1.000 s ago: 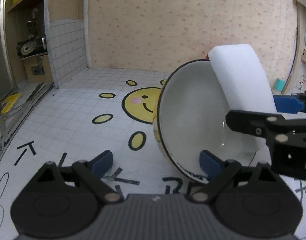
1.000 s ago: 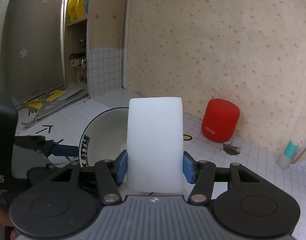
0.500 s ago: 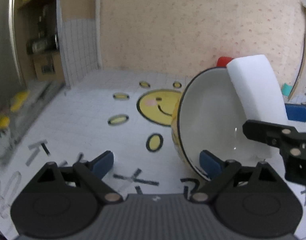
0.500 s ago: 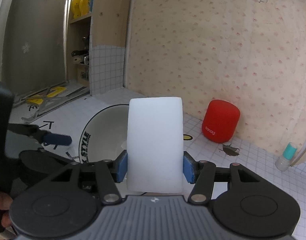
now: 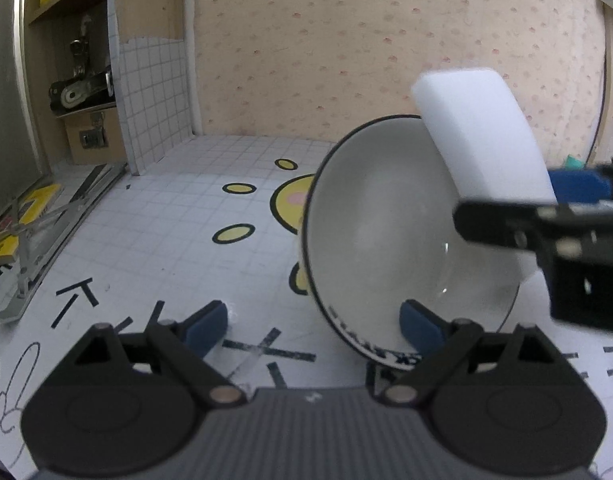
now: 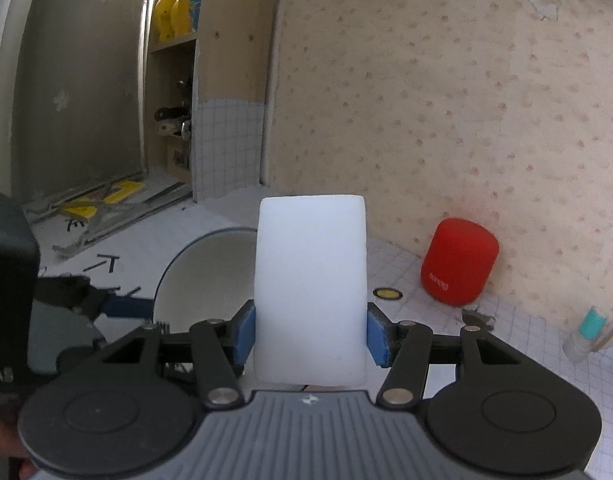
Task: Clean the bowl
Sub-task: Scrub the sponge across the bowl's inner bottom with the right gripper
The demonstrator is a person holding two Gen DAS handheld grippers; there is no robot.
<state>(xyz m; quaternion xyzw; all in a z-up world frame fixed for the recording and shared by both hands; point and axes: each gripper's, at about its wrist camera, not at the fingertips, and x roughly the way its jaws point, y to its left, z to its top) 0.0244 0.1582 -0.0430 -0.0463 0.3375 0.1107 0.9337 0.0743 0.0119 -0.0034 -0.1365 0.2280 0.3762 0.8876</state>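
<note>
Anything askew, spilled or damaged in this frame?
The bowl is tipped on its side, its rim by the left gripper, presumably for wiping with the sponge clamped in the right gripper. Nothing spilled or broken.

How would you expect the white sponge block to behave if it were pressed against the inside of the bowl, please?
The sponge is probably soft: the right gripper holds it by its lower end, so the free end may bend against the bowl. It looks light. The glossy bowl, standing tilted on its edge, could slip or tip.
</note>
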